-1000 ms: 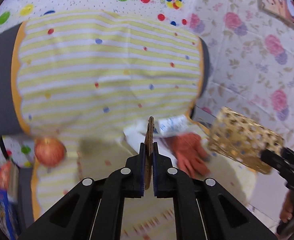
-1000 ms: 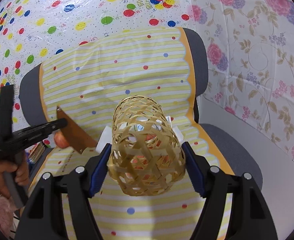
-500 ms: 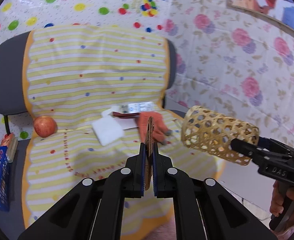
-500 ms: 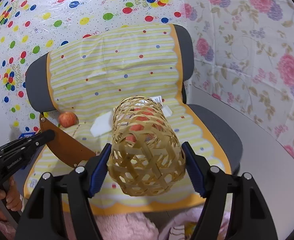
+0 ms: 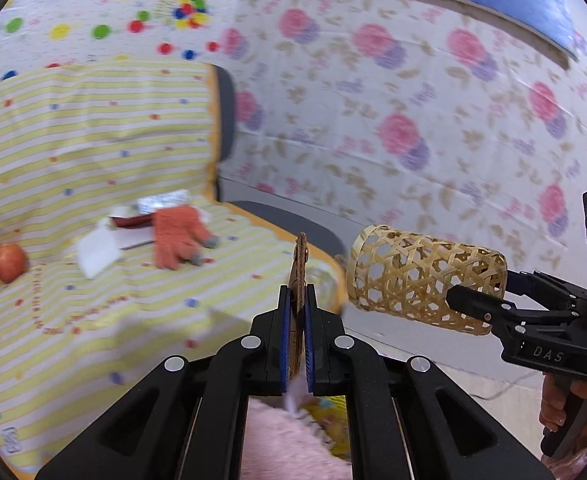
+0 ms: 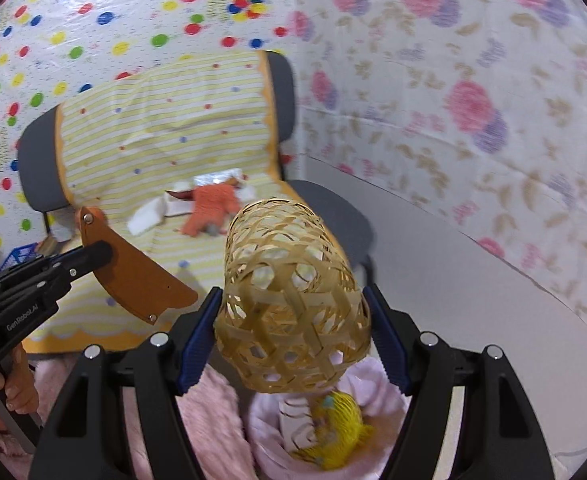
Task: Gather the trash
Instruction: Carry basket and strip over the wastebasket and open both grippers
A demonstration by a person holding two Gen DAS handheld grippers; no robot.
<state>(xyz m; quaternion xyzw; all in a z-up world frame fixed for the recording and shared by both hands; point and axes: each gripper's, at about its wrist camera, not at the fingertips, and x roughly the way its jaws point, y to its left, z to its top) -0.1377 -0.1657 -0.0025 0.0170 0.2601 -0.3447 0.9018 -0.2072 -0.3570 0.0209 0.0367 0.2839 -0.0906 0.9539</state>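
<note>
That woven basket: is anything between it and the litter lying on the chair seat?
Nothing visible does. The woven basket, held in the right gripper, faces the chair seat across open air; the white paper and the wrappers beside the orange glove lie uncovered.

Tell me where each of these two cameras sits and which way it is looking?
Left wrist: sits on the left gripper, looking along its fingers, shut on a flat brown piece, toward the covered chair; the other hand shows at right.
Right wrist: sits on the right gripper, whose fingers grip a woven basket, facing the same chair; a hand shows at left.
Shared: the chair, the orange glove, white paper, the basket, and each other's gripper.
</note>
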